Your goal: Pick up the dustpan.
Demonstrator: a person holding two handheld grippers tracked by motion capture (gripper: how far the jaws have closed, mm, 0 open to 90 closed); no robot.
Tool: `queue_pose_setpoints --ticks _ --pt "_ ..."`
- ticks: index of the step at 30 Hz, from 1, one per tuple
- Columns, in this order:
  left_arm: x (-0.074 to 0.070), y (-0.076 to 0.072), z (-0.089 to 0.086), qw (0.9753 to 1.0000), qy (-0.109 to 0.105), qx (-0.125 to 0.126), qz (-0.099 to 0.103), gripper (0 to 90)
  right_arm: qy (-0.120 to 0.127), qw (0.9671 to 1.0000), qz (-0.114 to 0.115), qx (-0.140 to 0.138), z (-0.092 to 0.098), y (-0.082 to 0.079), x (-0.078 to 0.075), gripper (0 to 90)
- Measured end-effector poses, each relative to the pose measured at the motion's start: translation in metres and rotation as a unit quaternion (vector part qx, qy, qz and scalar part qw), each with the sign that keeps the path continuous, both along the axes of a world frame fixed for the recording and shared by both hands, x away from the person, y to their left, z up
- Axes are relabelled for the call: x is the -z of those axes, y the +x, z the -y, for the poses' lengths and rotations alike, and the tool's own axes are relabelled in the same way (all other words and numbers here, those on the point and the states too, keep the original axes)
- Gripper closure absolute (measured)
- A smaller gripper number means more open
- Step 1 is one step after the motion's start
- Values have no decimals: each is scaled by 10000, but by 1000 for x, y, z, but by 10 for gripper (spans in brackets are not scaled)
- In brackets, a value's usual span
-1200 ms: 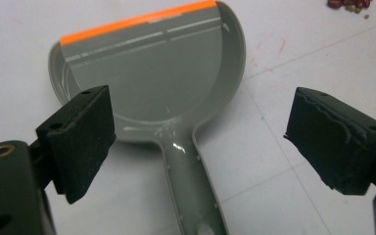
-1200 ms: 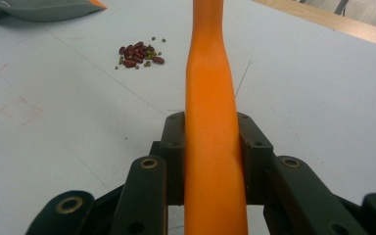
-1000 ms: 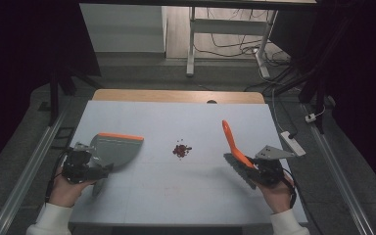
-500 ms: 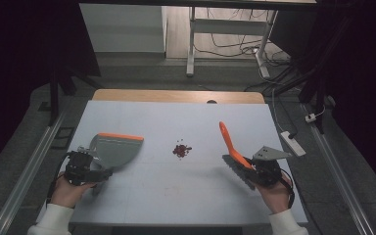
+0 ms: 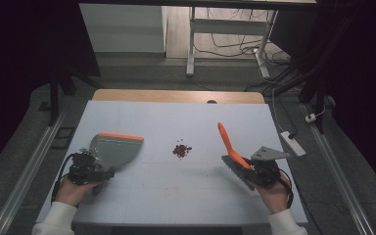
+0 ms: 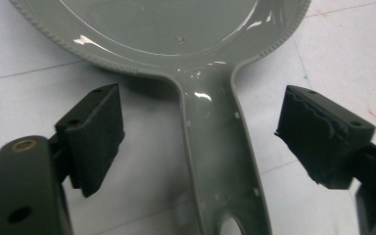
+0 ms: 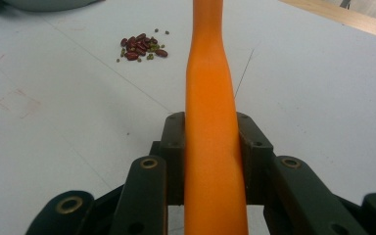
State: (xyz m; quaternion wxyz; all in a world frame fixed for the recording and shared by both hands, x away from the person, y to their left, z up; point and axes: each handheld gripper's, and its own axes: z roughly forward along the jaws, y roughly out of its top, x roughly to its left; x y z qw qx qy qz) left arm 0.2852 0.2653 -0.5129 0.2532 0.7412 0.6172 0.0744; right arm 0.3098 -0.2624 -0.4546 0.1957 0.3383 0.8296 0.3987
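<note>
A grey dustpan with an orange front lip lies on the white table at the left. Its handle runs between the spread fingers of my left gripper, which is open and not touching it. My right gripper is shut on an orange-handled brush, whose handle points up and away and whose dark bristles sit low by the gripper. A small pile of red beans lies mid-table between the dustpan and the brush, also seen ahead and left of the handle.
The table's far edge is a wooden strip. A white power strip lies on the floor off the right side, with cables and a desk frame beyond. Metal rails run along the floor on both sides.
The right gripper and brush have shifted slightly left, toward the beans. The left hand has eased a little toward the near edge; the dustpan stays put.
</note>
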Motion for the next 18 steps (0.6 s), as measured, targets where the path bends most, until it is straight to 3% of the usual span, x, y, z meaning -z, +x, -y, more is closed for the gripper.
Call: queue_pose_setpoints --ticks 4,18 --pt "6 6 1 9999 18 -9 -138 245 -28 10000 23 -8 0 0 0 702" --pt "11 11 0 9998 -105 -84 -172 406 -59 10000 10 -24 -1 0 2 702"
